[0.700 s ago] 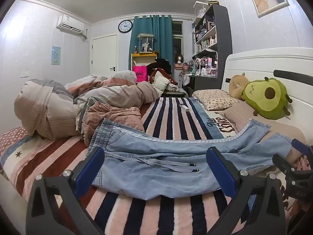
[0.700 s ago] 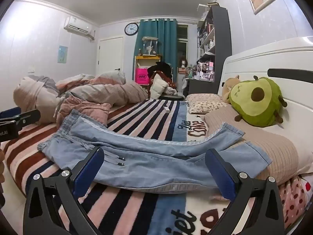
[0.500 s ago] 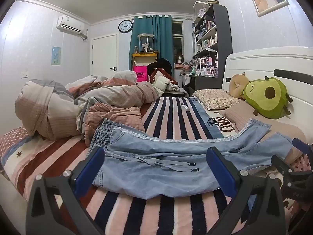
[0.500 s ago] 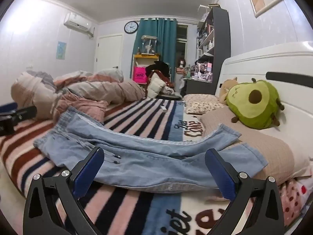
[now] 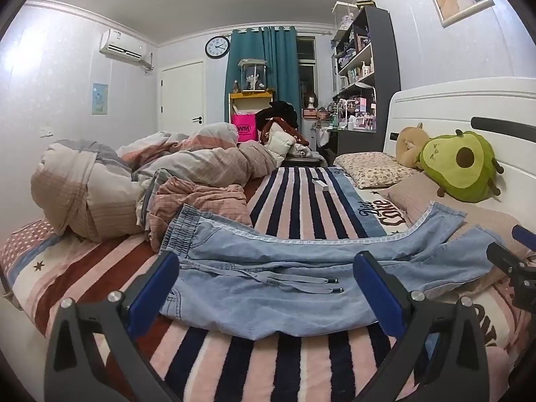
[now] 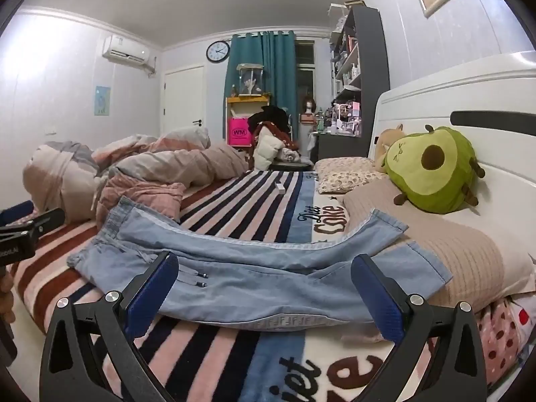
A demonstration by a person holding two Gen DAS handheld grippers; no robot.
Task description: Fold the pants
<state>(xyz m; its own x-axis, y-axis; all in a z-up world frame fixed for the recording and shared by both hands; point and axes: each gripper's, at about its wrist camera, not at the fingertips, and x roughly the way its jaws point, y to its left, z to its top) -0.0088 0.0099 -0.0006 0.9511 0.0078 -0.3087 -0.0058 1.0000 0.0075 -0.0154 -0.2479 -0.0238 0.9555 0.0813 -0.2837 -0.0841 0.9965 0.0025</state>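
striped blanket covers the bed, and light blue pants lie flat across it, waistband by the rumpled duvet, legs reaching onto the pillow. left gripper and right gripper hover at the near edge, jaws spread wide, holding nothing.

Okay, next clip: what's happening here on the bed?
A person holds a two-finger gripper in each hand, facing a pair of light blue pants spread flat across the striped blanket. The left gripper and the right gripper are both wide open and hold nothing, near the pants' front edge. The waistband lies to the left, the leg ends toward the beige pillow. No fold has been made yet.
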